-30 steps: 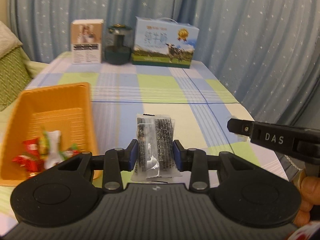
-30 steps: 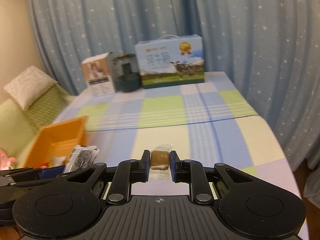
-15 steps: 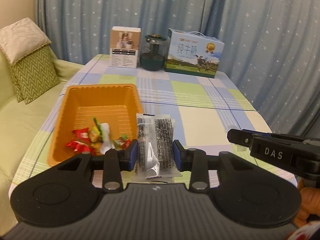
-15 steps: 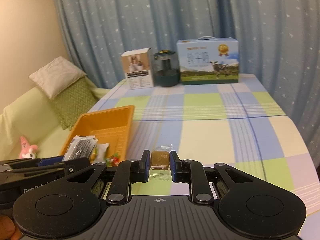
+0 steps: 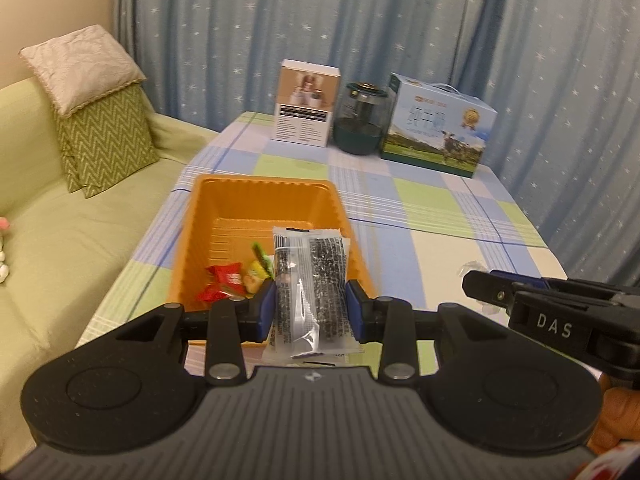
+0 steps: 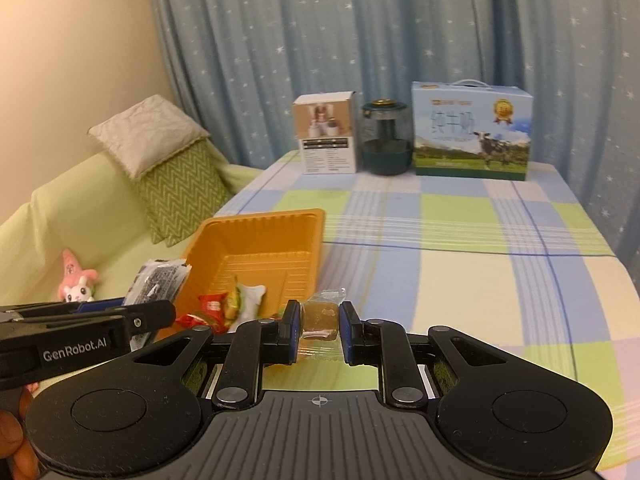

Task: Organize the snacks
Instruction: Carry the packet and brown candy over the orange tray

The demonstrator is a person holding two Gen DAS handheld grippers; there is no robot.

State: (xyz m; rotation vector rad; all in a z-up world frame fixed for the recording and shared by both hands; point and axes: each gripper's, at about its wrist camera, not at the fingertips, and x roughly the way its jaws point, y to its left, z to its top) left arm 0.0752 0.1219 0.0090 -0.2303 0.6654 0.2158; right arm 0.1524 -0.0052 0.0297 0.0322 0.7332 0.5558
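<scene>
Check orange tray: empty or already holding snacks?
Holding snacks. The orange tray has several wrapped candies at its near end; far half bare.

both grippers nearer orange tray

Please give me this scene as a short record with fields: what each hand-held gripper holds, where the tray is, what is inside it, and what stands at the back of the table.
left hand-held gripper: shut on black sesame snack packet, held above the near end of the tray
right hand-held gripper: shut on brown candy in clear wrapper
orange tray: on the checked tablecloth, left part
tray contents: red-wrapped snacks and a few other small wrapped ones
back of table: white box, dark green jar, blue milk carton
</scene>
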